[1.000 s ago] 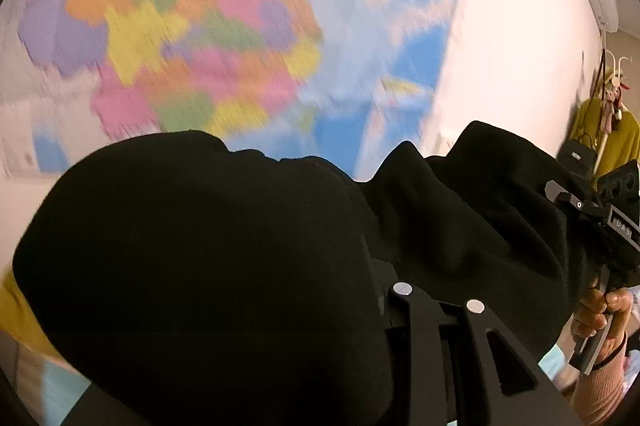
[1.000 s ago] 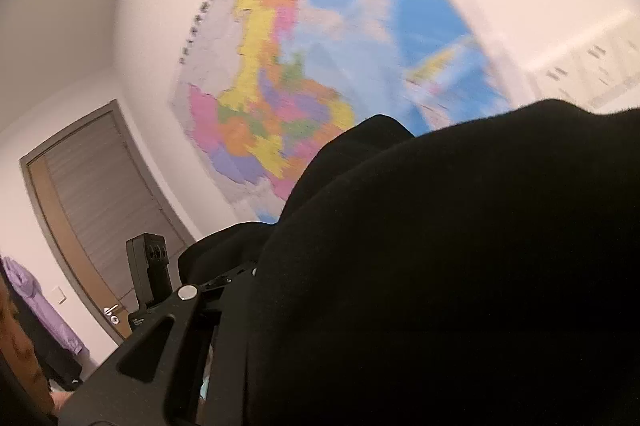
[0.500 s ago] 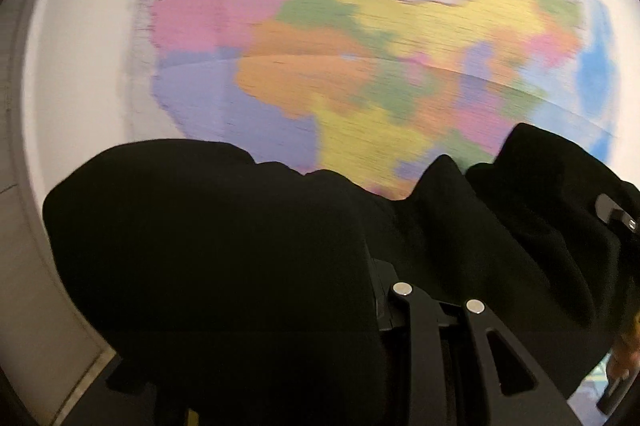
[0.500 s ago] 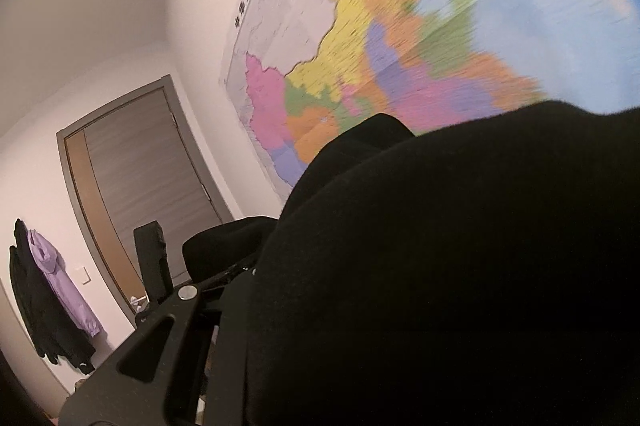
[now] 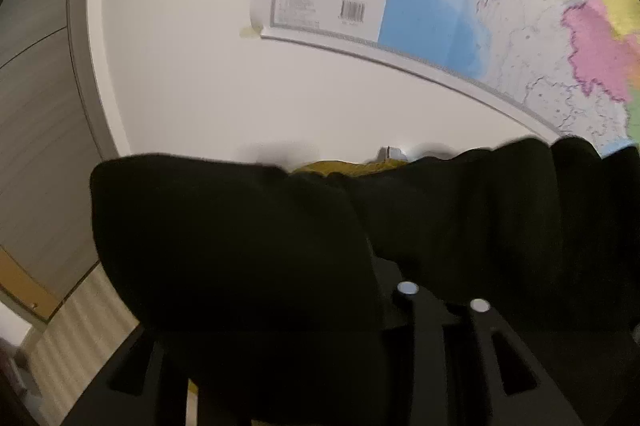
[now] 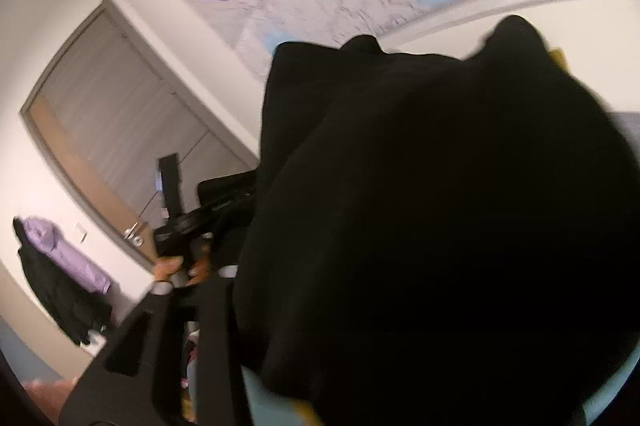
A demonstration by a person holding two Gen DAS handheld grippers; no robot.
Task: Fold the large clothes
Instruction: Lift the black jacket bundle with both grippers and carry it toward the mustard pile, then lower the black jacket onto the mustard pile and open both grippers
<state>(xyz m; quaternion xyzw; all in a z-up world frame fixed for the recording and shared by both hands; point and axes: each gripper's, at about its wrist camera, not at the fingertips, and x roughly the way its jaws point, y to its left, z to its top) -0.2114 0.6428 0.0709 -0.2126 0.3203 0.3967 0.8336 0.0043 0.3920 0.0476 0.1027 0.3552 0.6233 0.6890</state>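
A large black garment (image 5: 240,258) hangs bunched over my left gripper (image 5: 304,266) and hides its fingertips. Only the finger bases show, and the jaws are opening with the cloth still caught between them. In the right wrist view the same black garment (image 6: 440,226) fills most of the picture and drapes over my right gripper (image 6: 320,246). One finger (image 6: 160,338) shows at the lower left, and these jaws are opening too, with cloth lying between them. A hand (image 6: 172,268) holds the left gripper (image 6: 180,222) at the left of that view.
A wall with a big coloured map (image 5: 500,26) stands close ahead. A grey-brown door (image 6: 120,130) is at the left, with a purple garment (image 6: 64,250) and a dark one hanging beside it. Something yellow (image 5: 340,166) peeks above the black cloth.
Both grippers have swung down and to the left along the wall with the black garment. The right gripper's visible finger has moved outward.
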